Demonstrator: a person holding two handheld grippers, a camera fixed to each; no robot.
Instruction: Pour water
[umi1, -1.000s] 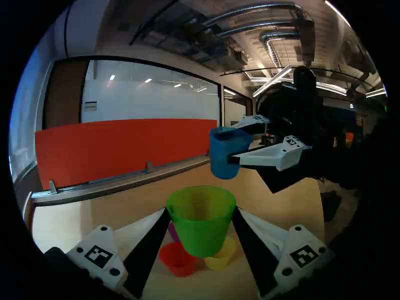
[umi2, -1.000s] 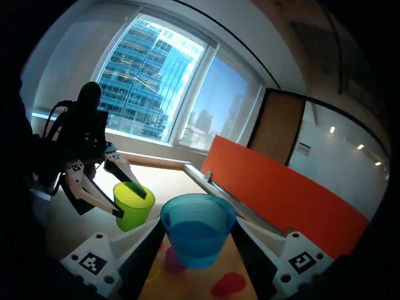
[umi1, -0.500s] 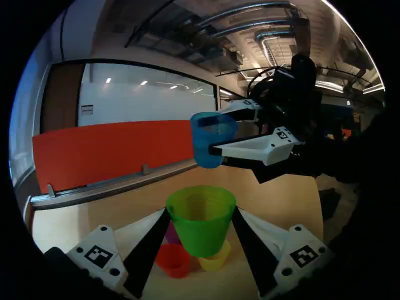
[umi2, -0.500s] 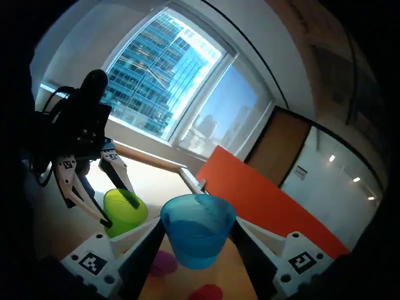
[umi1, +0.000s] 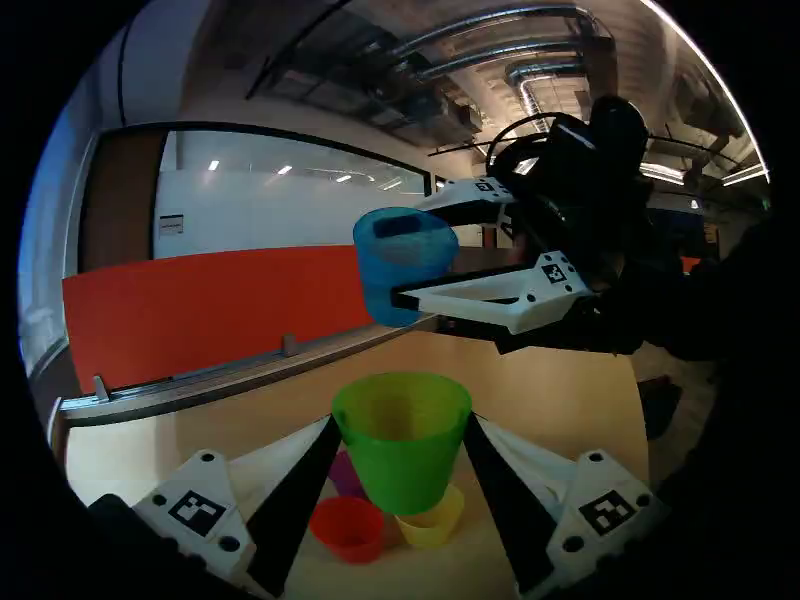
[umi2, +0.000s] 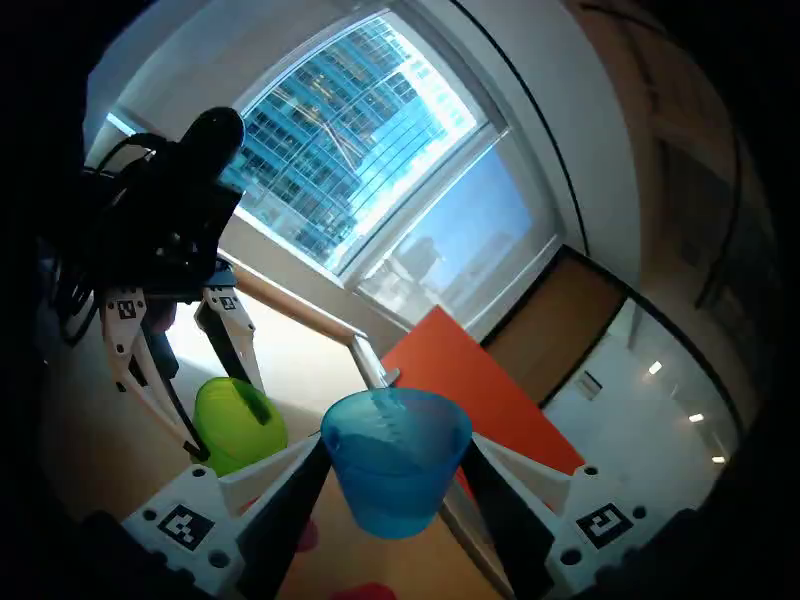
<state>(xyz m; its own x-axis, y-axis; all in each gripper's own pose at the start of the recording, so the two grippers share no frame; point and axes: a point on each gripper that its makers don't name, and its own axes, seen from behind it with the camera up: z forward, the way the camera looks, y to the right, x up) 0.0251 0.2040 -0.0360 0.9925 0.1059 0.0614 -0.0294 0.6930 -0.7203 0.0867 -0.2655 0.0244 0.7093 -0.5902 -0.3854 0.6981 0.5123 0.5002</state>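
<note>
**Blue cup tipped above the green cup, no stream visible yet**

The left hand-held gripper was closed on a green cup, one finger pressing each side of its wall, and the cup stood upright with its mouth open. Above and just beyond it, the right hand-held gripper clamped a blue cup the same way, at mid-wall below the rim. In the left gripper view the blue cup leaned with its rim turned toward the green one. Water seemed to lie inside it, though the see-through wall made the level hard to read. No water could be seen falling.

Below the left hand-held gripper, a red cup, a yellow cup and a purple one sat close together on the table.

Both cups looked like thin plastic: light, smooth and easily squeezed out of round. The water probably made the blue one heavier and liable to shift as it tipped. The mid-wall hold seemed right, since the taper widens above the fingers and resists slipping down. A gentle squeeze and a slow tilt would likely serve best.
</note>
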